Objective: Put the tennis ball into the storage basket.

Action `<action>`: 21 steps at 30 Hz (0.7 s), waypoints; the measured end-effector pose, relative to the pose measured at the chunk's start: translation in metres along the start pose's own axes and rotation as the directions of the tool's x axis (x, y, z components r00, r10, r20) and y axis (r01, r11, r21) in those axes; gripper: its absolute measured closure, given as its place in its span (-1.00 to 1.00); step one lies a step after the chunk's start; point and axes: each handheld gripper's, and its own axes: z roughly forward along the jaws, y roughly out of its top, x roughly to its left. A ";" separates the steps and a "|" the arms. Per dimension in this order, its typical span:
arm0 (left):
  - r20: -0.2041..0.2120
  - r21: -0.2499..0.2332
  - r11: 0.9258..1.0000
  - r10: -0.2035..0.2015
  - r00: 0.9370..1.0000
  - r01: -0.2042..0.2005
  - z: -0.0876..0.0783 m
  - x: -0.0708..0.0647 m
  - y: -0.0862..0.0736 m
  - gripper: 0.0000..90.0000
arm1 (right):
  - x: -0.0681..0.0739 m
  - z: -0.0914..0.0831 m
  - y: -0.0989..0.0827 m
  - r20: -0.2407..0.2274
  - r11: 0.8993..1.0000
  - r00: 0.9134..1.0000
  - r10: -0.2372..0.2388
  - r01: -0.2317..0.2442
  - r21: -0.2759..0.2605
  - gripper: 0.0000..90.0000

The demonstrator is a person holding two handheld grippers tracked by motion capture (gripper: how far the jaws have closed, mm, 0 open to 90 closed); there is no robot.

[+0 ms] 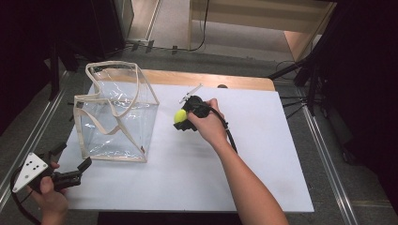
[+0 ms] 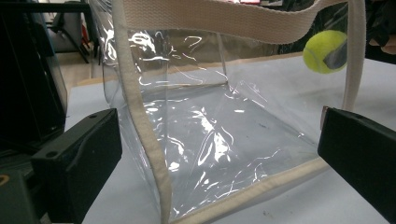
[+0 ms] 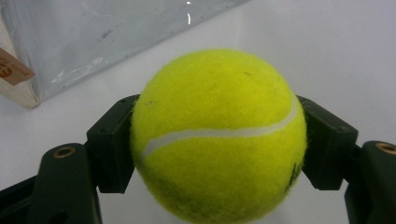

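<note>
- Tennis ball (image 3: 218, 135): yellow-green felt sphere, clamped between both fingers of the right gripper (image 1: 184, 118), clear of the white surface (image 1: 263, 154) and just beside the open-topped bag.
- Right gripper fingers (image 3: 112, 149): closed on the ball at its widest line, one pad on each side; the white seam runs across the front between them.
- Handling, by judgement: the ball is light and springy, and the felt gives good friction. Because it is round, a grip off the widest line could squeeze it out; take hold across the middle, as here.
- Clear plastic tote bag (image 1: 115, 117): stands upright on the surface, mouth up, cream webbing handles (image 2: 243, 21) drooping across the opening. The film is thin and limp, so the walls will likely buckle if knocked.
- Left gripper (image 1: 70, 168): fingers (image 2: 79, 158) spread wide and holding nothing, aimed at the bag's near lower corner without touching it.
</note>
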 end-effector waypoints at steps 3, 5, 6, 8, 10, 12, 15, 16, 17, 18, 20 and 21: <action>0.000 0.000 1.000 0.000 1.000 0.000 0.000 0.000 0.000 -1.00 | 0.002 0.000 0.004 -0.006 1.000 1.000 -0.008 0.008 -0.005 -0.48; 0.001 -0.002 1.000 0.002 1.000 -0.002 0.000 0.000 0.000 -1.00 | 0.003 -0.001 0.004 -0.008 1.000 1.000 -0.013 0.013 -0.006 -0.48; 0.002 -0.002 1.000 0.001 1.000 -0.001 0.000 0.000 0.000 -1.00 | 0.003 -0.001 0.005 -0.008 1.000 1.000 -0.015 0.015 -0.010 -0.48; 0.001 0.001 1.000 0.002 1.000 -0.002 0.000 0.000 0.000 -1.00 | 0.005 0.000 0.007 -0.014 1.000 1.000 -0.017 0.017 -0.014 -0.47; 0.003 -0.002 1.000 0.002 1.000 -0.002 0.000 0.000 0.000 -1.00 | 0.005 0.000 0.008 -0.015 1.000 1.000 -0.018 0.018 -0.014 -0.48; 0.003 -0.002 1.000 0.002 1.000 -0.002 0.000 0.000 0.000 -1.00 | 0.006 0.001 0.009 -0.019 0.999 0.999 -0.027 0.027 -0.018 -0.48; 0.002 -0.002 1.000 0.000 1.000 0.000 0.000 0.000 0.000 -1.00 | 0.008 0.002 0.011 -0.020 0.999 0.999 -0.028 0.028 -0.016 -0.47; 0.002 -0.003 1.000 0.002 1.000 -0.002 0.000 0.000 0.000 -1.00 | 0.008 0.002 0.012 -0.020 0.999 0.999 -0.032 0.031 -0.016 -0.48; 0.003 -0.003 1.000 0.001 1.000 -0.001 0.000 0.000 0.000 -1.00 | 0.009 0.002 0.014 -0.022 0.999 0.999 -0.041 0.041 -0.018 -0.48; 0.003 -0.002 1.000 0.002 1.000 -0.002 0.000 0.000 0.000 -1.00 | 0.009 0.002 0.014 -0.022 0.999 0.999 -0.041 0.041 -0.018 -0.48; 0.003 -0.002 1.000 0.001 1.000 -0.001 0.000 0.000 0.000 -1.00 | 0.012 0.001 0.017 -0.027 0.999 0.999 -0.042 0.041 -0.026 -0.48; 0.003 -0.003 1.000 0.001 1.000 -0.001 0.000 0.000 0.000 -1.00 | 0.012 0.001 0.017 -0.027 0.999 0.999 -0.042 0.041 -0.026 -0.48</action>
